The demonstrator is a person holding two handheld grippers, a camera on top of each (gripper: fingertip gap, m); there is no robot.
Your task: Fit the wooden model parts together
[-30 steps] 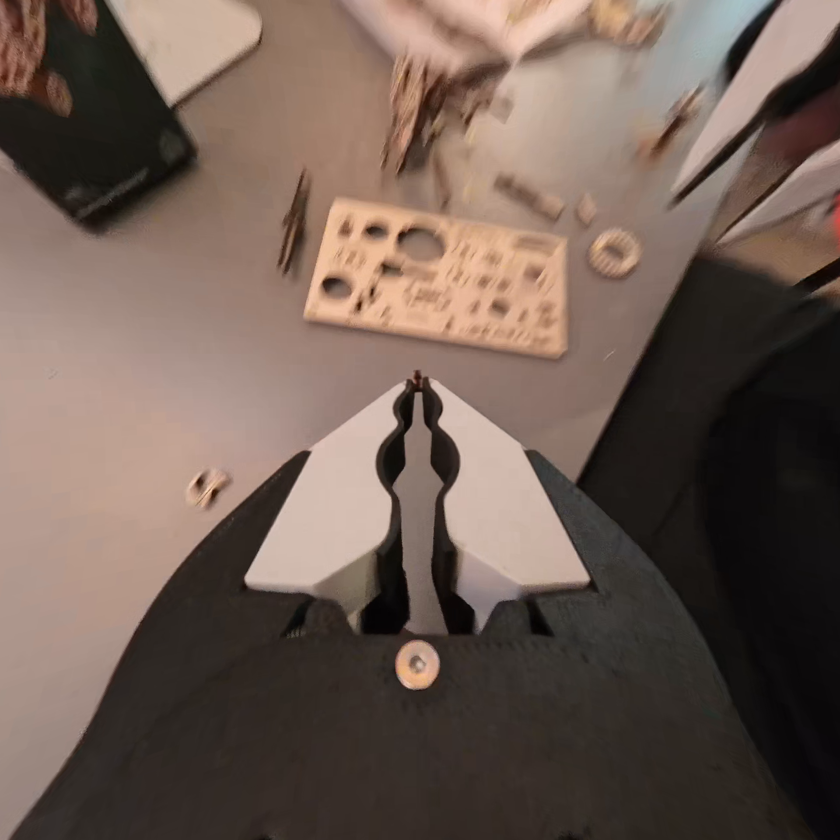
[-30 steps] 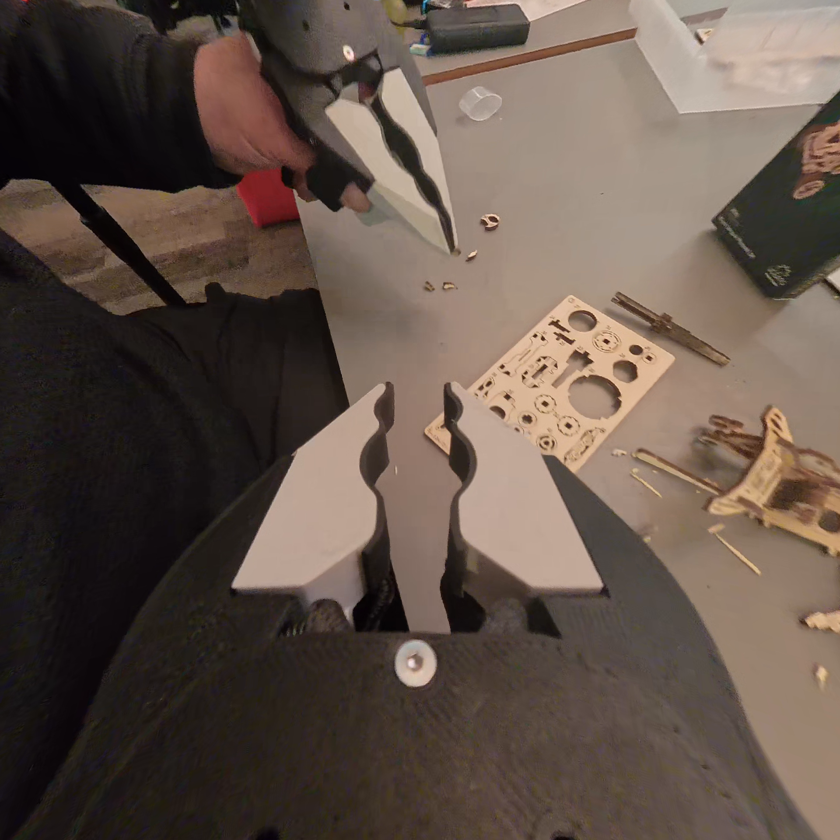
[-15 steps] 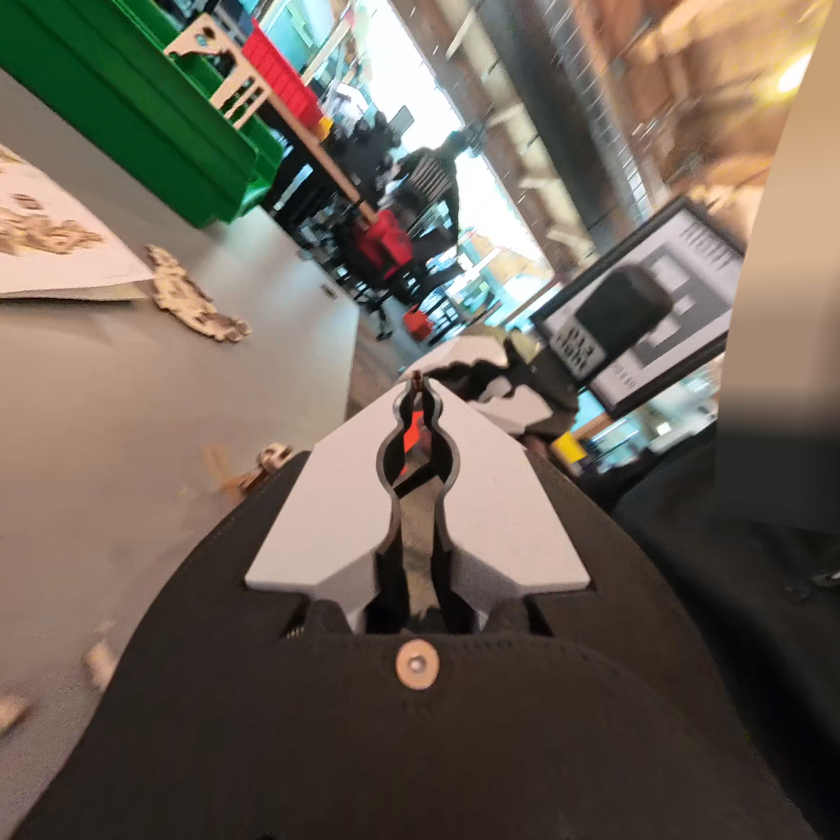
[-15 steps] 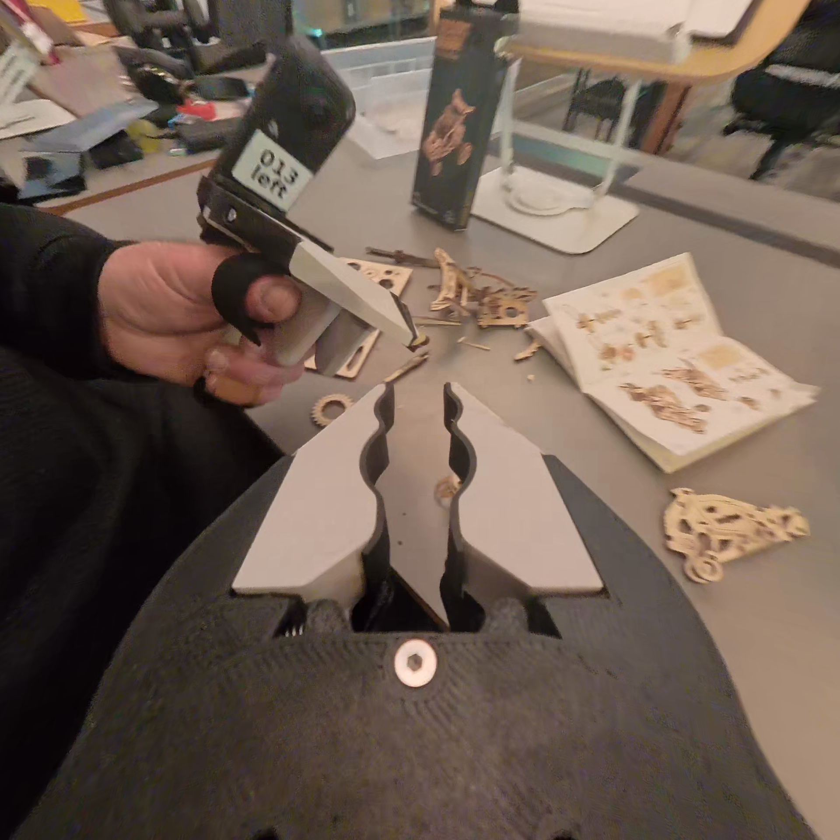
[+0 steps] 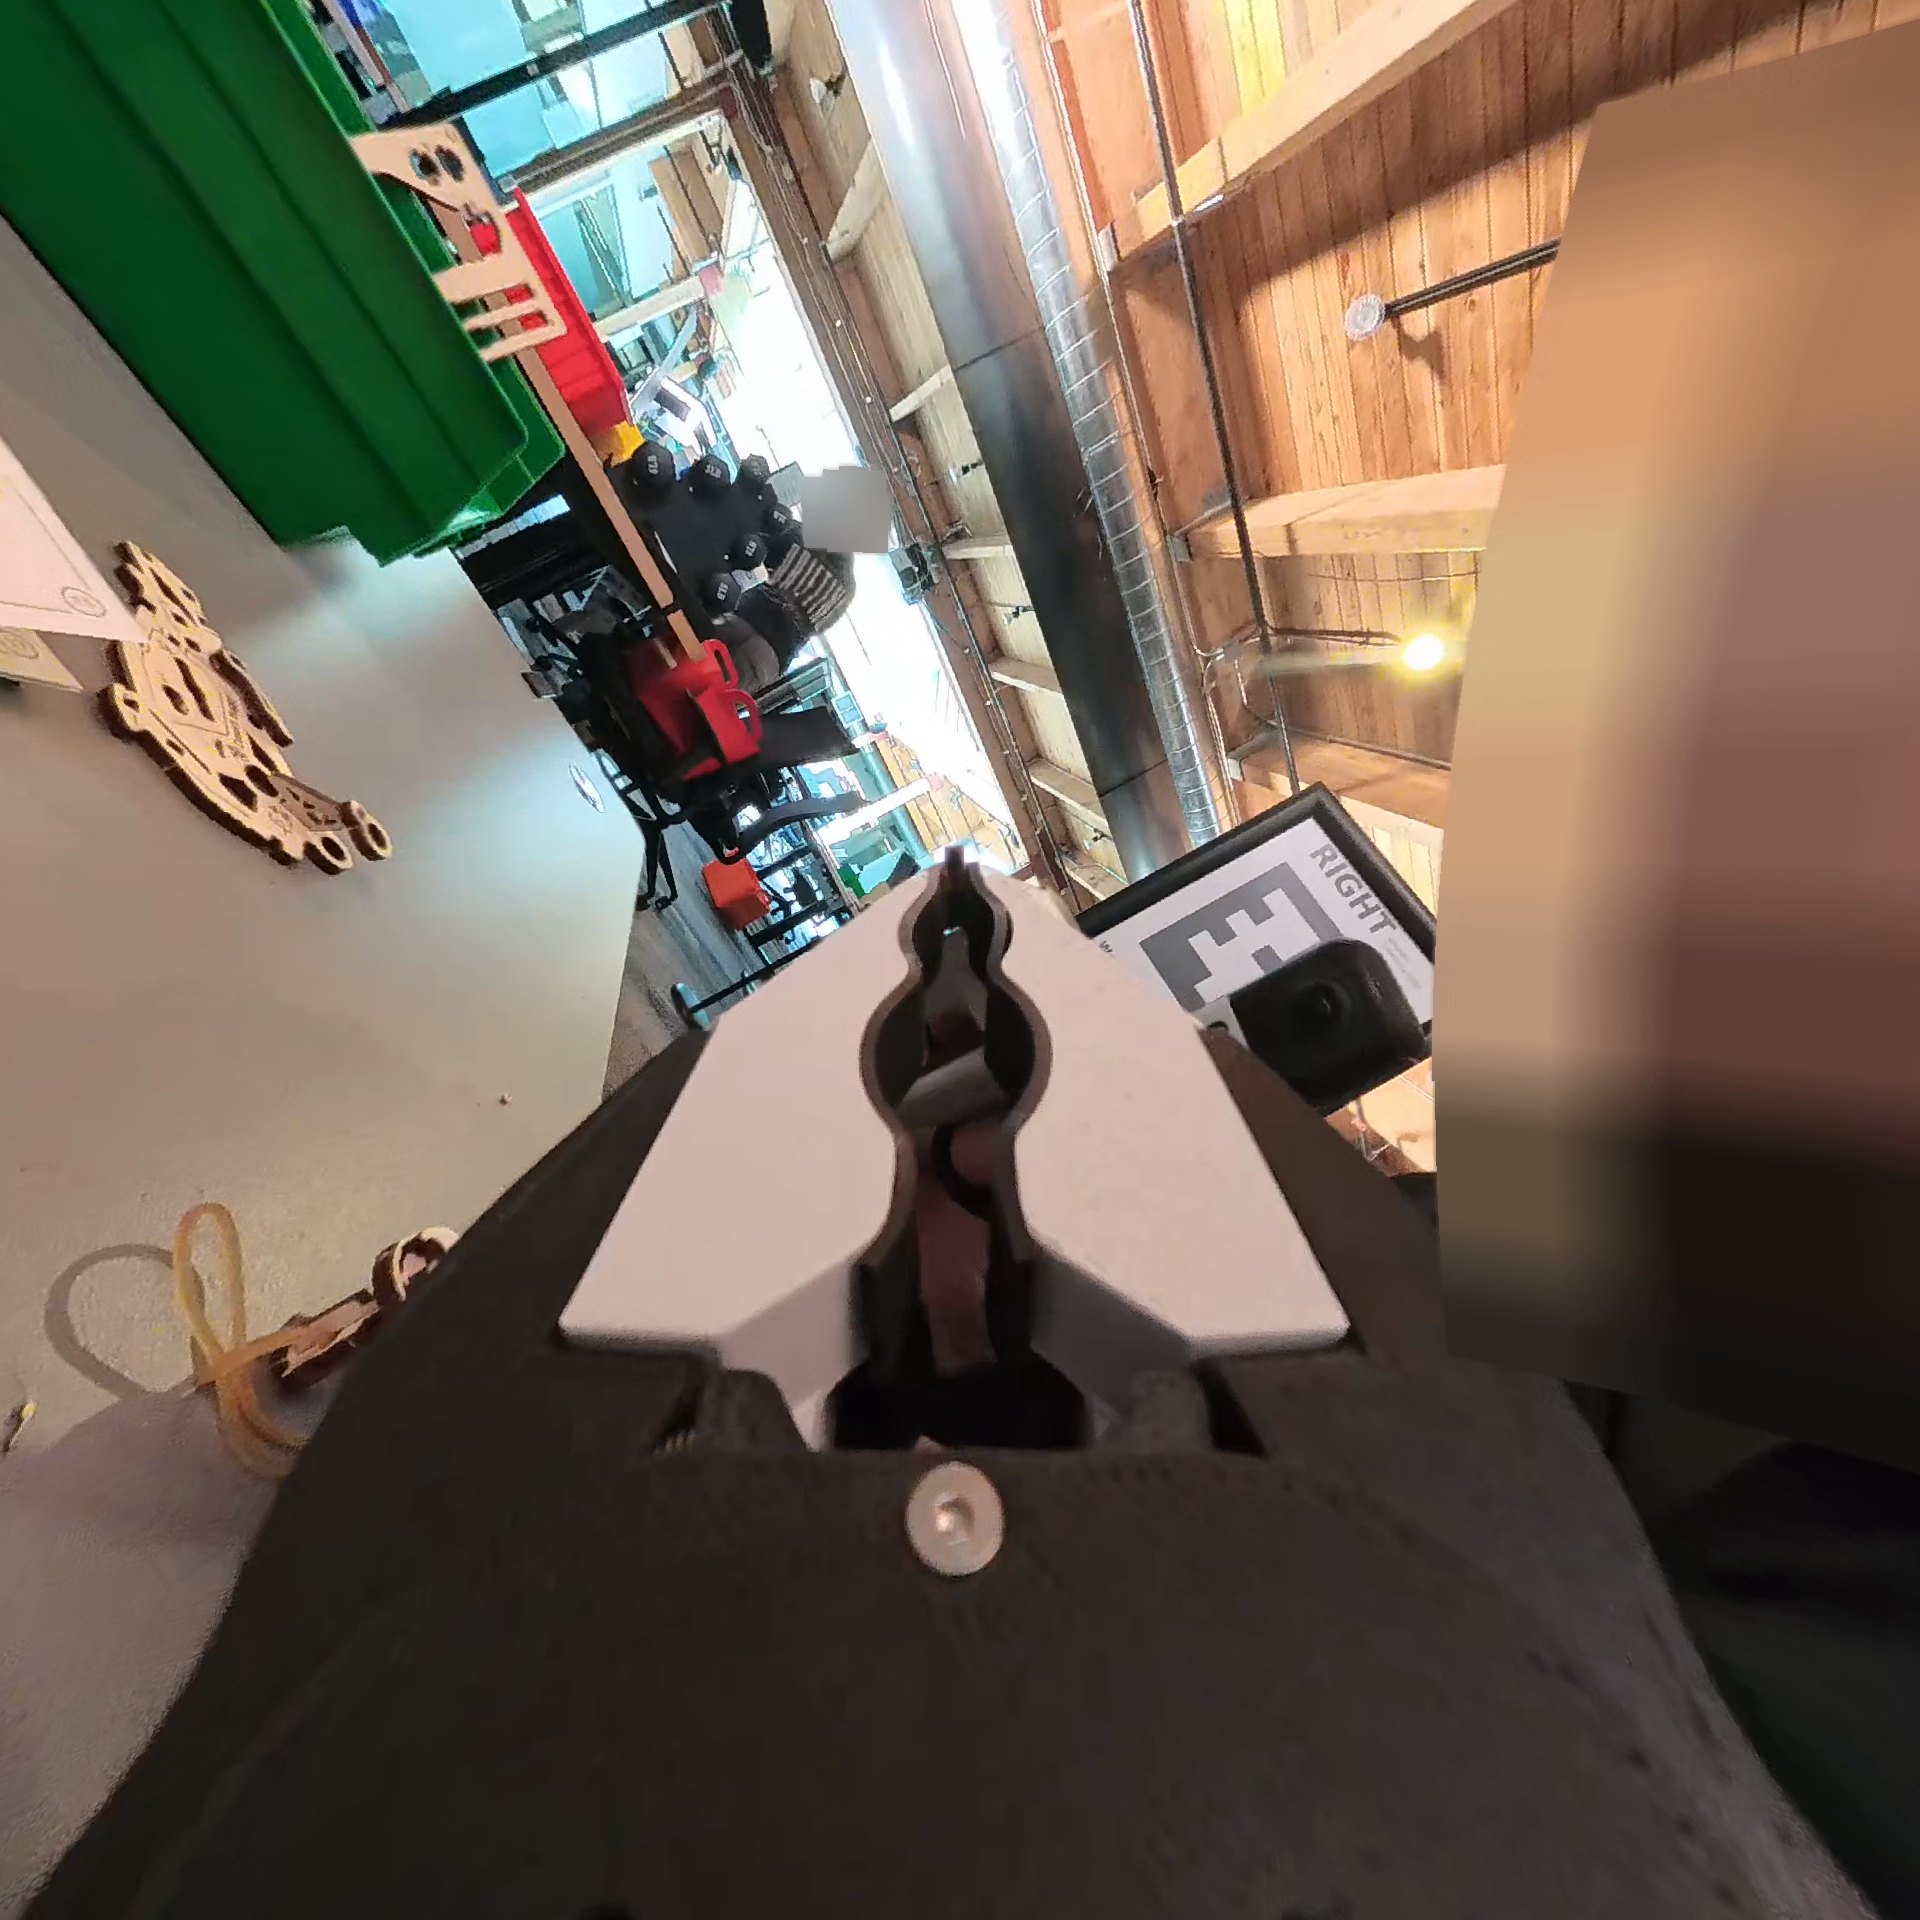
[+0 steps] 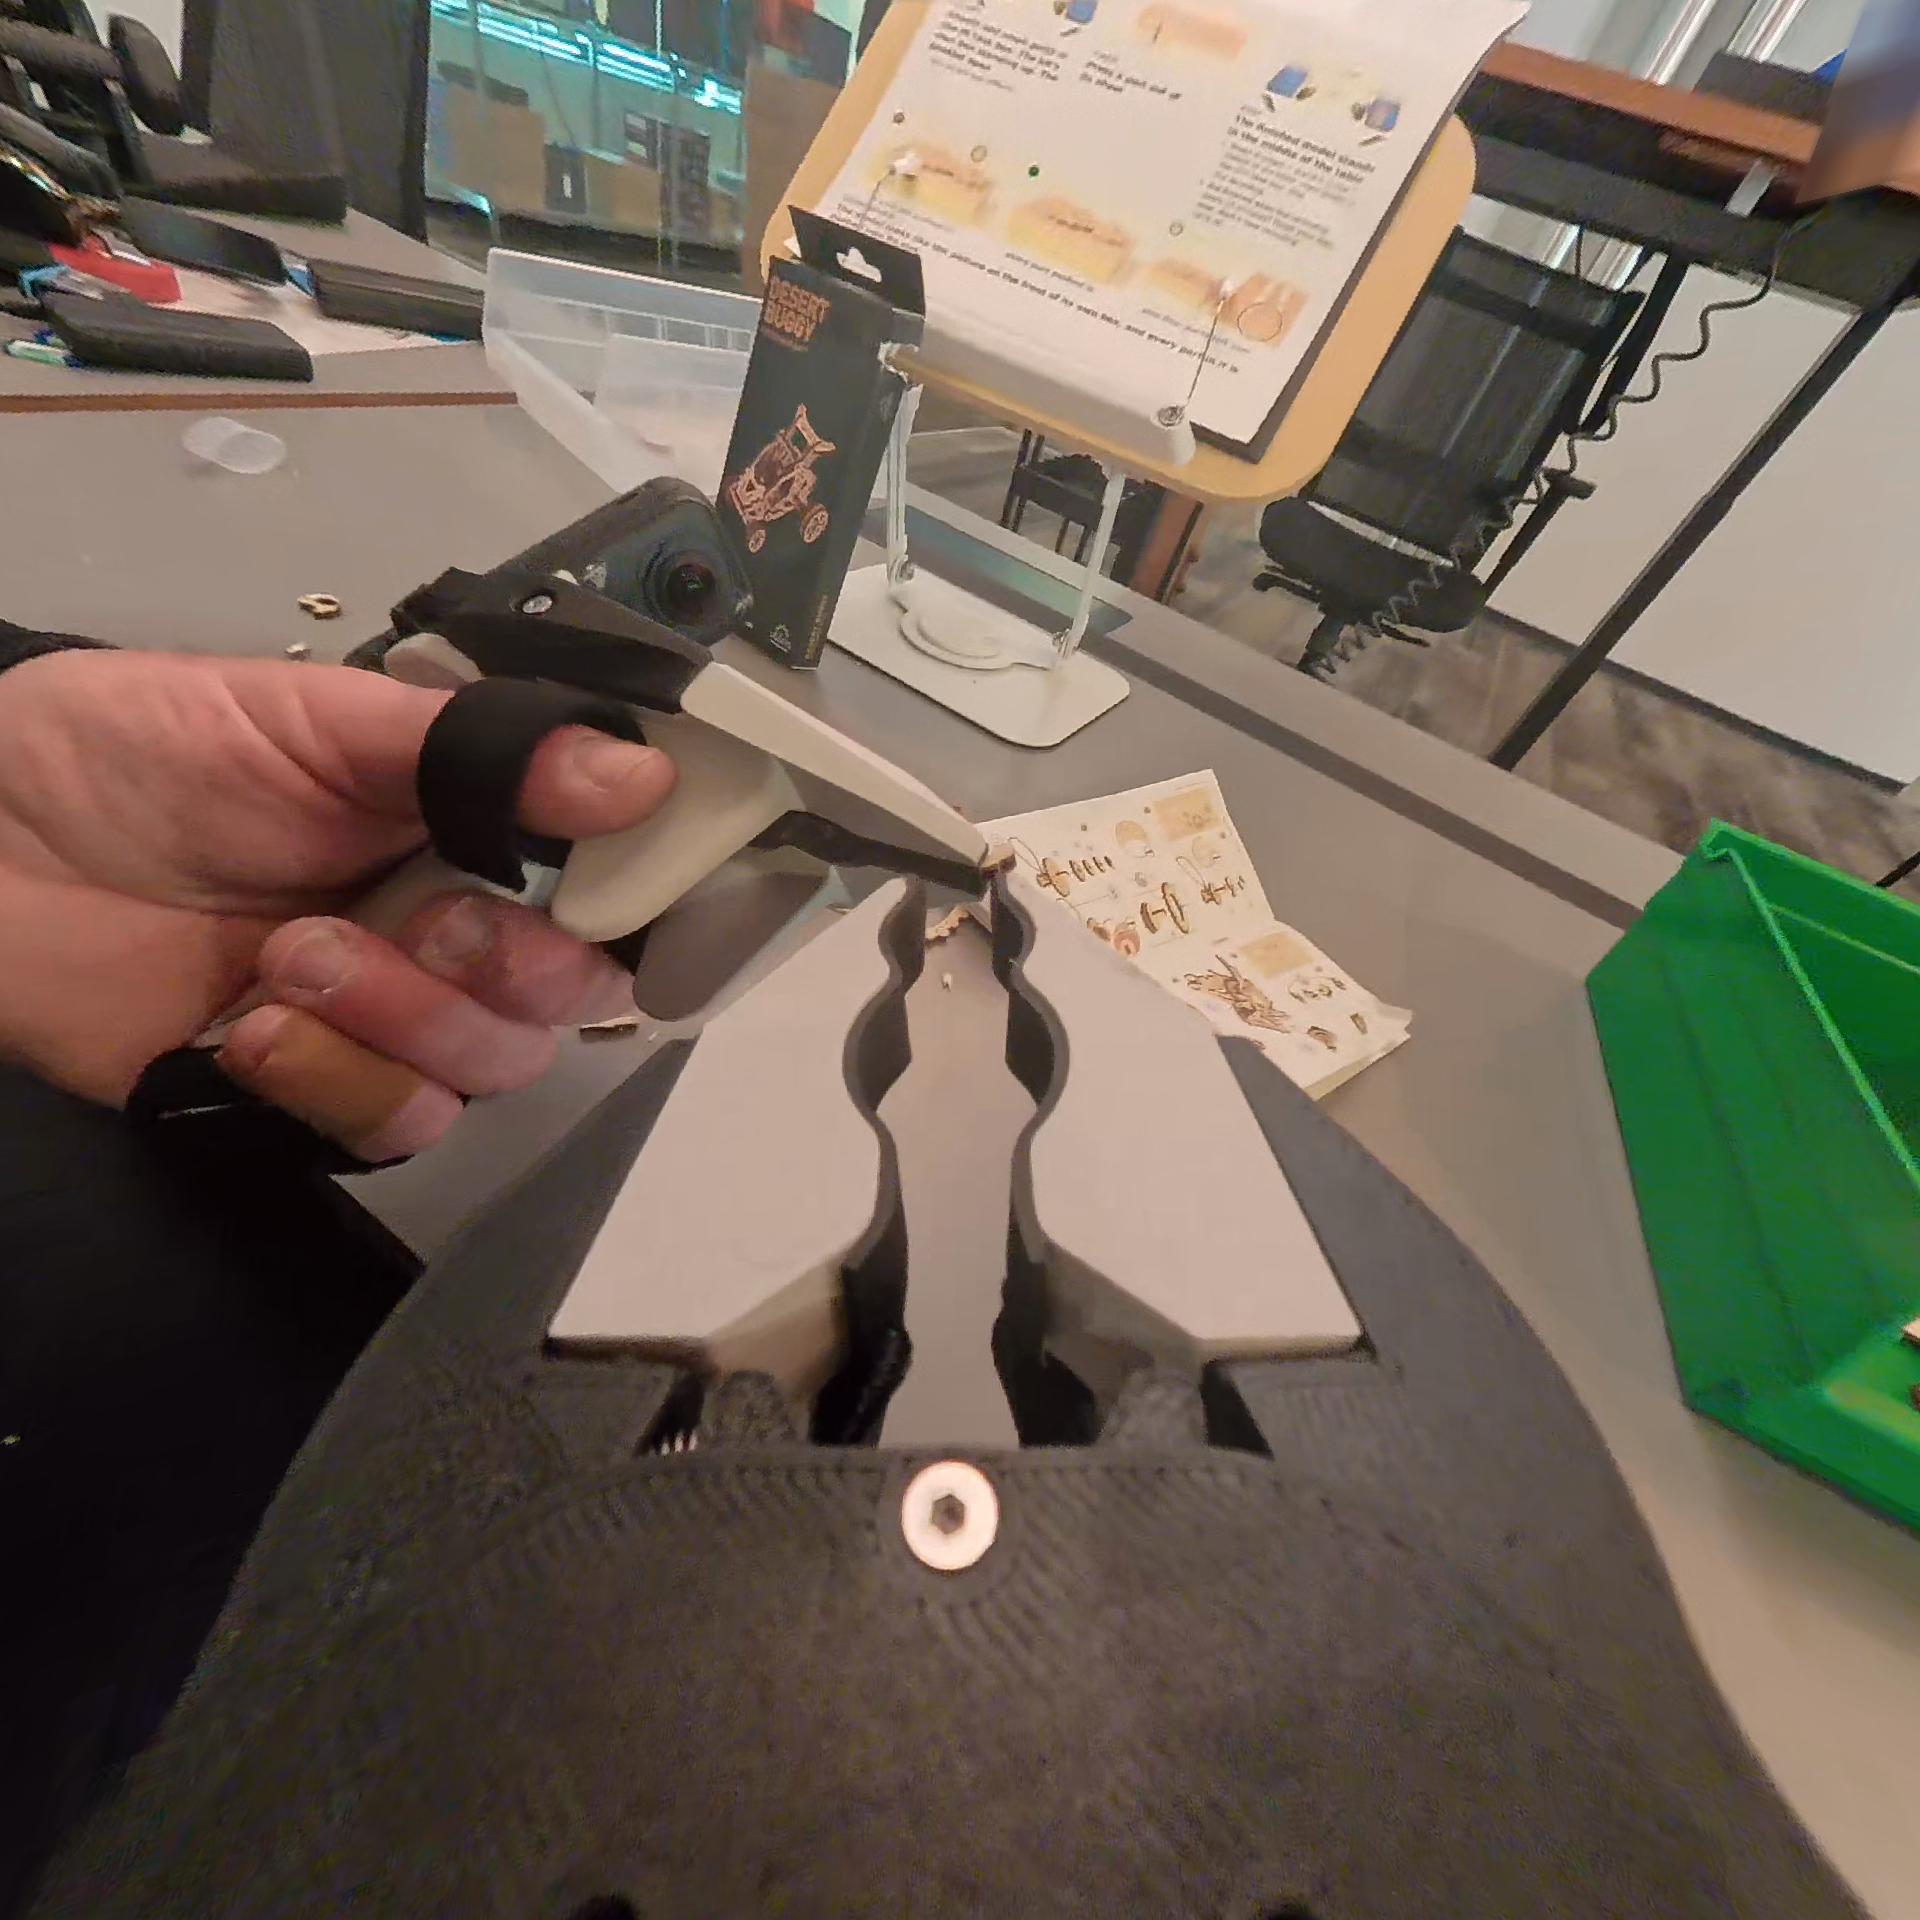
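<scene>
While the right gripper stands part open with nothing between its fingers, the left gripper crosses just in front of its tips, fingers closed on a tiny wooden piece that shows only as a pale sliver at the tip. A hand holds the left gripper from the left. In the left wrist view the same gripper has its fingers pressed together, a dark speck at the tip; whether that speck is the piece cannot be told.

Beyond the tips, on the grey bench, lies an open instruction booklet, with small wood scraps near the hand. A green bin sits toward the bench's right edge. A flat cut-out wooden part lies on the bench between the booklet's corner and the far edge, and a rubber band with a small wooden assembly lies nearer the left gripper's body.

Farther back a dark kit box stands upright beside the white base of a stand carrying an instruction sheet. A clear plastic tray rests toward the far edge.
</scene>
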